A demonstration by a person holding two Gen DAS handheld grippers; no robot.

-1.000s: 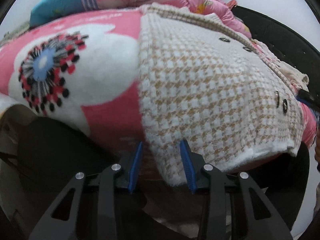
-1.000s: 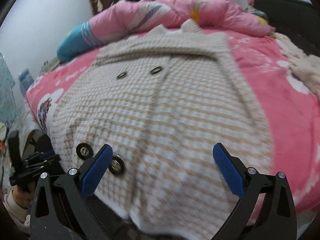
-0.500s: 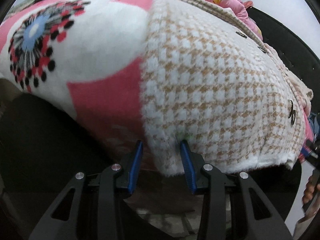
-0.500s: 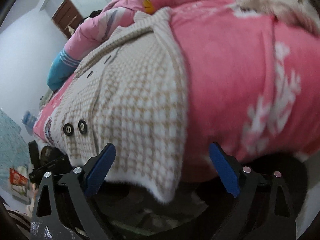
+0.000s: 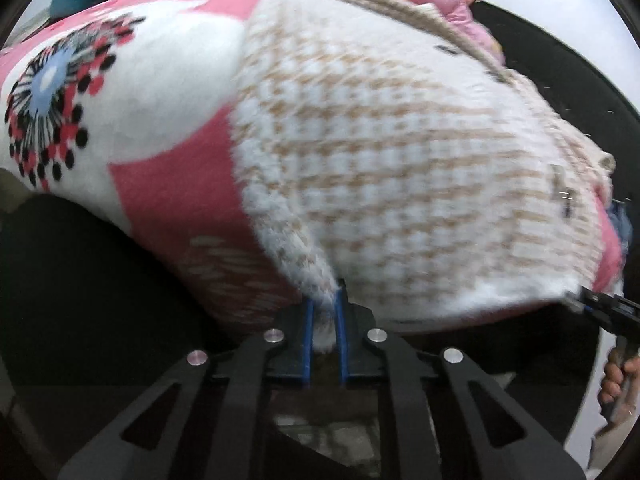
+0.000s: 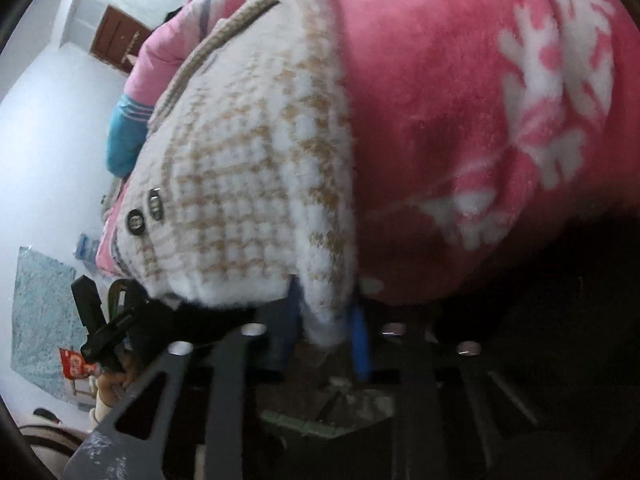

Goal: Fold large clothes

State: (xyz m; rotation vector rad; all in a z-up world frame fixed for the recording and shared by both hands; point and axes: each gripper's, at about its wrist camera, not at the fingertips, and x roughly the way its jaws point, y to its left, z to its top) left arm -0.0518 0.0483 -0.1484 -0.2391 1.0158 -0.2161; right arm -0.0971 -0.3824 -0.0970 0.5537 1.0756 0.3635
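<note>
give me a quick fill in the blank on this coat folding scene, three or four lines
1. Both grippers are shut on the bottom ____ of the houndstooth coat.
2. The coat lies on a blanket whose main colour is ____.
3. The pads on the left gripper fingers are ____ in colour.
4. In the right wrist view, two dark ____ sit side by side on the coat, left of the right gripper.

Missing words: hem; pink; blue; buttons
</note>
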